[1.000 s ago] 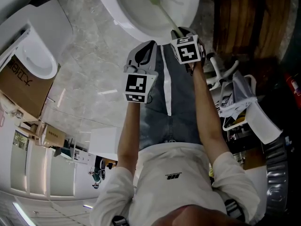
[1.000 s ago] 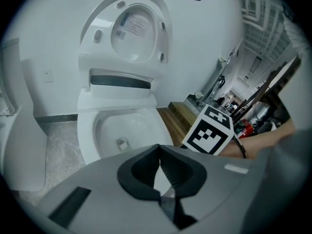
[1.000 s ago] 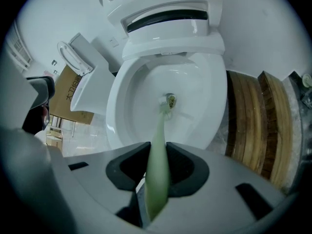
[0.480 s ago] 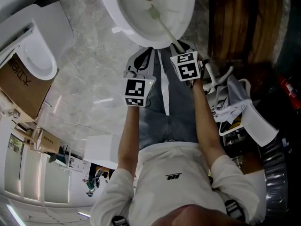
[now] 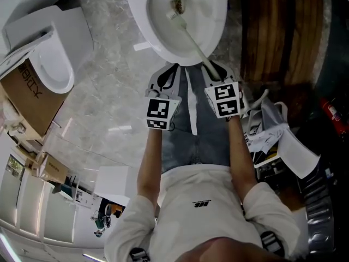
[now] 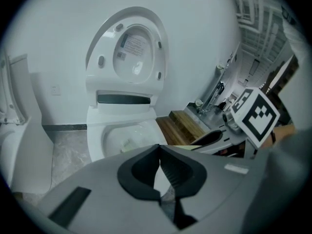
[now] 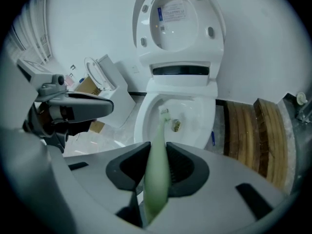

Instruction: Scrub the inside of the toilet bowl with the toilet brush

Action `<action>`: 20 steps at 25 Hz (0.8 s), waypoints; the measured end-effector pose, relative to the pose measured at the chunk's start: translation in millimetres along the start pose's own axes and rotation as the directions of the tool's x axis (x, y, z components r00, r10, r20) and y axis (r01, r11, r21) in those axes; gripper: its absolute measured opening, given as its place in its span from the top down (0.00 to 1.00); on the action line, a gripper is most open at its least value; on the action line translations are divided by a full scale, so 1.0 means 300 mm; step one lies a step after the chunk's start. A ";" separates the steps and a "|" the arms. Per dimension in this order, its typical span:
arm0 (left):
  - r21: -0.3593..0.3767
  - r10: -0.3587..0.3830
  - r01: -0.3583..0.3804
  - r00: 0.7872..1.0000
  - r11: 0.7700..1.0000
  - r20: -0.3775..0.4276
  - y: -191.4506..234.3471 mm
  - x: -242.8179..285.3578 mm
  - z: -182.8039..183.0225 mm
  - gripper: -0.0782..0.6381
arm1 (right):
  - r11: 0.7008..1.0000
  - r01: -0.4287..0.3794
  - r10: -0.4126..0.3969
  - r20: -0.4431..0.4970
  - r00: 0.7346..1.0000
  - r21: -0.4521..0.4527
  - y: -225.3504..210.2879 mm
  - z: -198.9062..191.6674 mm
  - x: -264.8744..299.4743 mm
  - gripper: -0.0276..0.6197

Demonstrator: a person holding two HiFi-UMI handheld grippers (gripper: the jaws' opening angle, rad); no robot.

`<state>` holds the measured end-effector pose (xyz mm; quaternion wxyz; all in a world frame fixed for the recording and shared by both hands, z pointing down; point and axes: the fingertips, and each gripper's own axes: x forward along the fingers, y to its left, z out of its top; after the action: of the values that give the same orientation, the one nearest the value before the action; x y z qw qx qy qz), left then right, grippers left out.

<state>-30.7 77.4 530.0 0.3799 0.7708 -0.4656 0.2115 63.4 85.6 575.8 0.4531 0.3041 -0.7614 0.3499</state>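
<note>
The white toilet bowl (image 5: 210,23) lies at the top of the head view with its lid (image 7: 178,18) raised. A pale green toilet brush (image 5: 191,37) slants into the bowl, and its head (image 7: 165,112) rests on the inner wall beside the drain. My right gripper (image 5: 212,69) hovers just outside the front rim, shut on the brush handle (image 7: 157,174), which runs between its jaws. My left gripper (image 5: 168,71) hangs beside it, to the left of the rim, with its jaws shut and nothing between them (image 6: 159,147).
A second white fixture (image 5: 52,64) and a cardboard box (image 5: 27,97) stand at the left. A wooden platform (image 5: 272,31) flanks the toilet on the right. Below it lie a white bin and clutter (image 5: 278,135). The person's legs are under both grippers.
Both grippers have dropped lower in the head view. My right gripper has drawn back from the rim with the brush, and more of the bowl now shows.
</note>
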 end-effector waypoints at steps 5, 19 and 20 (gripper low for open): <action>0.010 0.005 -0.005 0.999 1.000 0.037 -0.001 -0.047 0.084 0.88 | 1.000 -0.010 0.012 0.108 0.994 -0.016 0.027 0.096 -0.112 0.81; 0.061 0.000 -0.008 0.991 0.998 0.135 -0.143 -0.286 0.357 0.88 | 0.997 0.004 0.022 0.331 0.943 -0.077 0.096 0.344 -0.539 0.82; 0.067 -0.002 -0.008 0.989 0.998 0.145 -0.154 -0.305 0.381 0.88 | 0.997 0.006 0.022 0.344 0.939 -0.082 0.103 0.361 -0.568 0.82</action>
<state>-36.9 51.7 378.8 0.3185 0.7958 -0.4858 0.1712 56.7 40.6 376.8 0.3235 0.3387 -0.8439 0.2617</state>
